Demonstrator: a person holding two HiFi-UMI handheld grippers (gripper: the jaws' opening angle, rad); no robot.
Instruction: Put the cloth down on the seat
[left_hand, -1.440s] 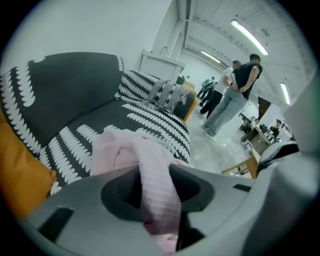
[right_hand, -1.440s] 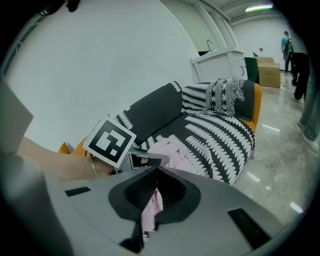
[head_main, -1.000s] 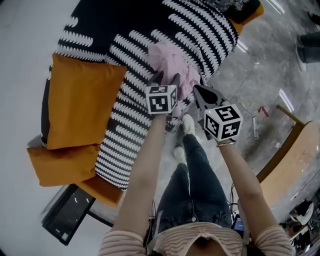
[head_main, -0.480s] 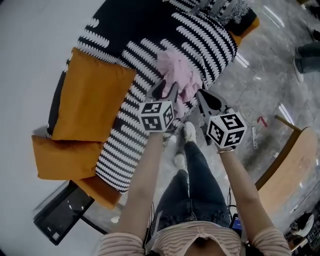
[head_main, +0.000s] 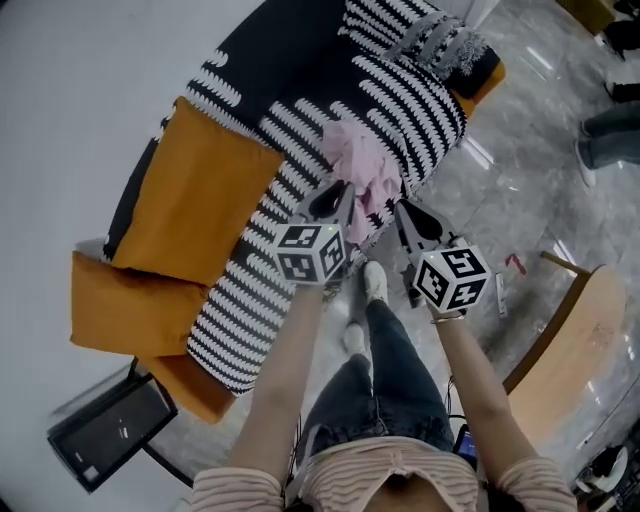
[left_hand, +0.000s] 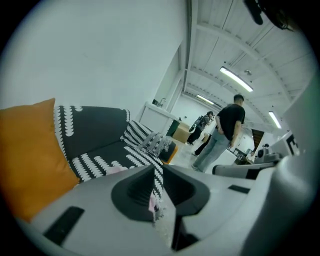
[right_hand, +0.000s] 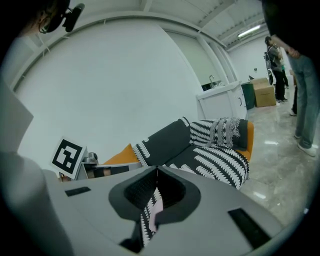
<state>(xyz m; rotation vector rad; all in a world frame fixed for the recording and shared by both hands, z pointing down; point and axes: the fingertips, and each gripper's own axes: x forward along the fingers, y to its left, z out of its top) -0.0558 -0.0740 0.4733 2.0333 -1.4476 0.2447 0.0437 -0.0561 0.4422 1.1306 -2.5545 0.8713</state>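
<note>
We see a crumpled pale pink cloth (head_main: 362, 165) at the upper centre of the head view. It contrasts with the black fabric sofa seat (head_main: 420, 110), which is crossed by rows of white scalloped stripes. At left lie a plain mustard-orange square cushion (head_main: 195, 205) and a second orange cushion (head_main: 125, 310) below it. The smooth wall (head_main: 70, 120) at upper left is plain pale grey. The glossy stone floor (head_main: 520, 190) at right is mottled grey. At the bottom, the person's denim jeans (head_main: 385, 370) are dark blue and the knit top (head_main: 390, 480) has thin pinkish stripes. The curved wooden board (head_main: 585, 335) at lower right is light tan.
</note>
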